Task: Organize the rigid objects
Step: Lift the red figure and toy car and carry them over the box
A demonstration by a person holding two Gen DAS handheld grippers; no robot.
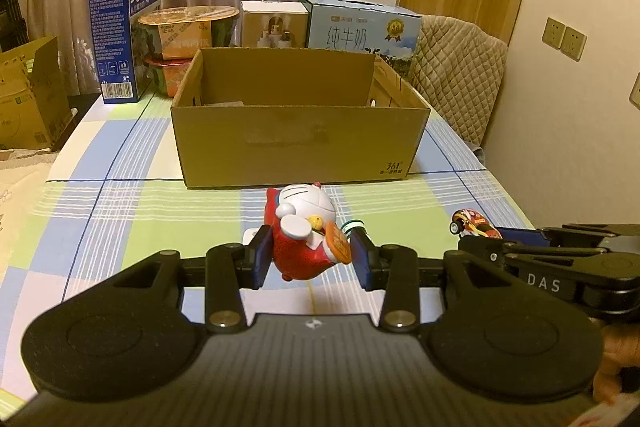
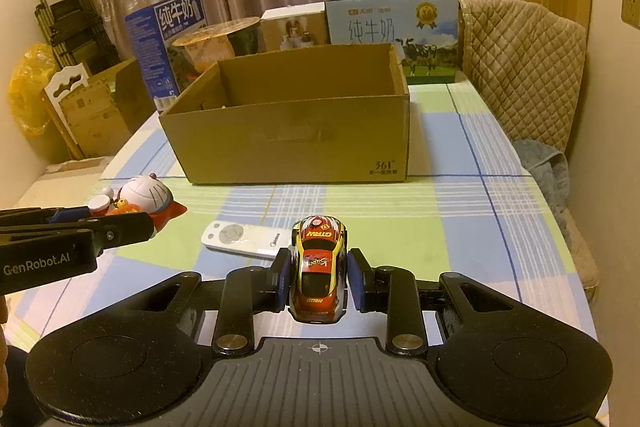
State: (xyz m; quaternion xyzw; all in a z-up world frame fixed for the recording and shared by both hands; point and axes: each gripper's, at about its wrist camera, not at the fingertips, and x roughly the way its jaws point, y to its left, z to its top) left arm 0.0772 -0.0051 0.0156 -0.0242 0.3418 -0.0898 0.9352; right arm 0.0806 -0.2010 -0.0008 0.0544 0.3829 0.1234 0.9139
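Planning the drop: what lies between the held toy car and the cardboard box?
Only bare checked tablecloth lies between the toy car and the cardboard box, in the right wrist view; the white remote lies off to the left.

The cardboard box (image 2: 288, 123) sits in the middle of the table (image 2: 480, 227) — open on top. Behind it stand two milk cartons (image 2: 394, 31), a small box (image 2: 294, 29) between them, and noodle bowls (image 2: 216, 45) to the left. In front of the box lies a remote (image 2: 244, 239). The cat toy (image 1: 306, 235) is left of the toy car (image 2: 320, 267) — both held up off the table.
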